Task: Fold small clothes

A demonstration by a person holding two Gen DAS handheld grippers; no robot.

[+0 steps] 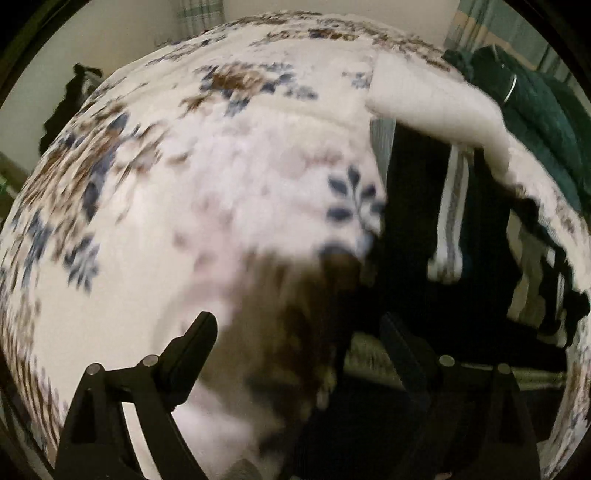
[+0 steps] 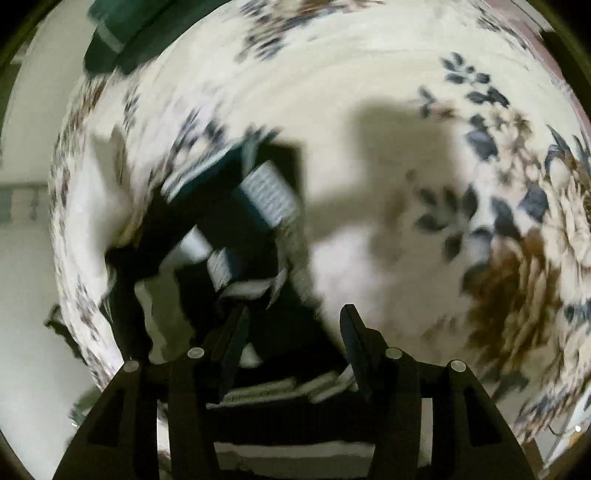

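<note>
A dark garment with white and grey striped bands (image 1: 450, 206) lies crumpled on a white floral bedspread (image 1: 221, 184). In the left wrist view it lies at the right, and a white folded cloth (image 1: 436, 103) lies behind it. My left gripper (image 1: 299, 325) is open; its right finger is over the dark garment's edge, its left finger over the bedspread. In the right wrist view the same dark striped garment (image 2: 229, 229) fills the lower left. My right gripper (image 2: 295, 321) is open, low over the garment. Both views are motion-blurred.
A dark green cloth (image 1: 535, 99) lies at the bed's far right; it also shows in the right wrist view (image 2: 122, 33) at top left. The bedspread (image 2: 406, 92) stretches wide to the right there. The bed's edge and pale floor (image 2: 26, 295) lie at left.
</note>
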